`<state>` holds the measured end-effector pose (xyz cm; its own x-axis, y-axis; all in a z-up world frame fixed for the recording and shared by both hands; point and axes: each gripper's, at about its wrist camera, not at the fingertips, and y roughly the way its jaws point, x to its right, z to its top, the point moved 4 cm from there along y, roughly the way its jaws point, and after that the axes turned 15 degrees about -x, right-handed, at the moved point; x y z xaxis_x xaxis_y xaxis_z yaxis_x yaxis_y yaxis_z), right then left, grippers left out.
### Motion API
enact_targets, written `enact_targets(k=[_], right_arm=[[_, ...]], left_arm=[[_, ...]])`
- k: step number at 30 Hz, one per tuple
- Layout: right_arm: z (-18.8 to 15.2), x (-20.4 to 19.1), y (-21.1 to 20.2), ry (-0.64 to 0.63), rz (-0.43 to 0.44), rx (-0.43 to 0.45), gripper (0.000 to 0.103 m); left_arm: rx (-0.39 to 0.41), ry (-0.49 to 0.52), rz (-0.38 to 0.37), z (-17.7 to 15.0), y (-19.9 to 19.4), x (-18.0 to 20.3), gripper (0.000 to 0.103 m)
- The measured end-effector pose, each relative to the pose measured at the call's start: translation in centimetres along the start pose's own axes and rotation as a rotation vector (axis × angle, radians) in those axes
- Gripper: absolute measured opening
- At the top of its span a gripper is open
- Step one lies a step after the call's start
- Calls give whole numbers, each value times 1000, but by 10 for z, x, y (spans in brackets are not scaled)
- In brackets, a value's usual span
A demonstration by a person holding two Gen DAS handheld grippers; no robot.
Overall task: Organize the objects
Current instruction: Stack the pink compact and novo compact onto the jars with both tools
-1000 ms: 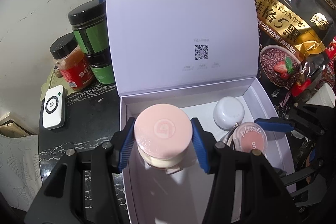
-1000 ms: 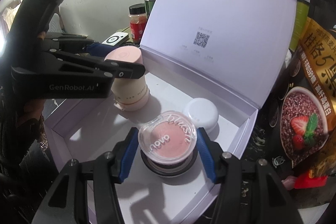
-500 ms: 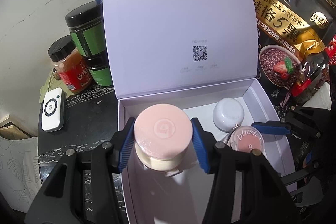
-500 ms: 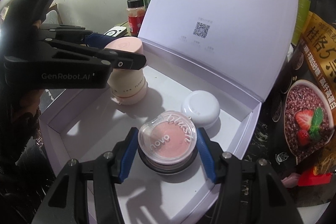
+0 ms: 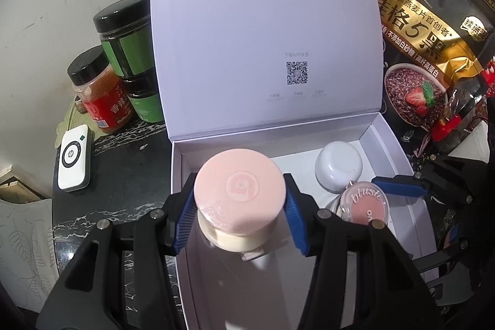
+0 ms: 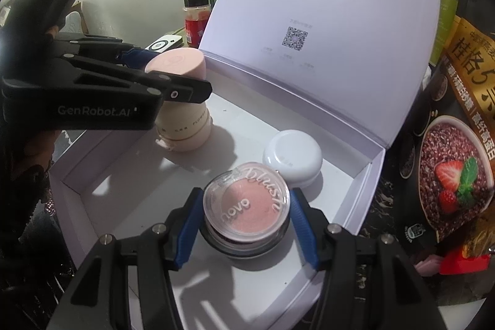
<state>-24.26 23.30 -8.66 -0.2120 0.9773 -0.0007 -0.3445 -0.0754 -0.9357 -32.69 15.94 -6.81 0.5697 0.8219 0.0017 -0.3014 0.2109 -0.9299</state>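
An open white gift box (image 5: 390, 144) lies on a dark marbled table, its lid standing upright behind. My left gripper (image 5: 239, 207) is shut on a pink-lidded cream jar (image 5: 239, 190) at the box's left end; the jar (image 6: 185, 126) stands upright on the box floor. My right gripper (image 6: 246, 226) is shut on a round clear blush compact (image 6: 247, 203) at the front right of the box. A small white round pot (image 6: 292, 161) sits just behind the compact, close to it. In the left wrist view the compact (image 5: 366, 204) and the white pot (image 5: 338, 172) show to the right.
Left of the box stand a red-labelled spice jar (image 5: 102, 95) and stacked green-labelled jars (image 5: 126, 36). A white flat device (image 5: 74, 156) lies on the table. A large black oat bag (image 5: 423, 36) leans at the right, and a red item (image 6: 464, 262) lies at its foot.
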Motion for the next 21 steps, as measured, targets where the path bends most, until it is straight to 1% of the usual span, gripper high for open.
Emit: enact_targets(k=[5,8,12,15,17,21], right_arm=[[2,2,0,5,2,-6,58],[0,3,-2,7,-9,-9,63],[5,3,2,10,-1,-14,64],[1,5,-1,16,8,-10,64],[0,5,-4,20,16,-3,64],[-2,7,-14,37,3,14,66]], left_arm=[[6,1,1,0,-2,1,50],[7,-2,7,0,-3,0,50],[10,-17,10,0,-4,-2,51],[14,-35,12,0,-7,-4,51],[17,-49,7,0,-9,-6,52],[27,-59,8,-2,-16,-7,57]])
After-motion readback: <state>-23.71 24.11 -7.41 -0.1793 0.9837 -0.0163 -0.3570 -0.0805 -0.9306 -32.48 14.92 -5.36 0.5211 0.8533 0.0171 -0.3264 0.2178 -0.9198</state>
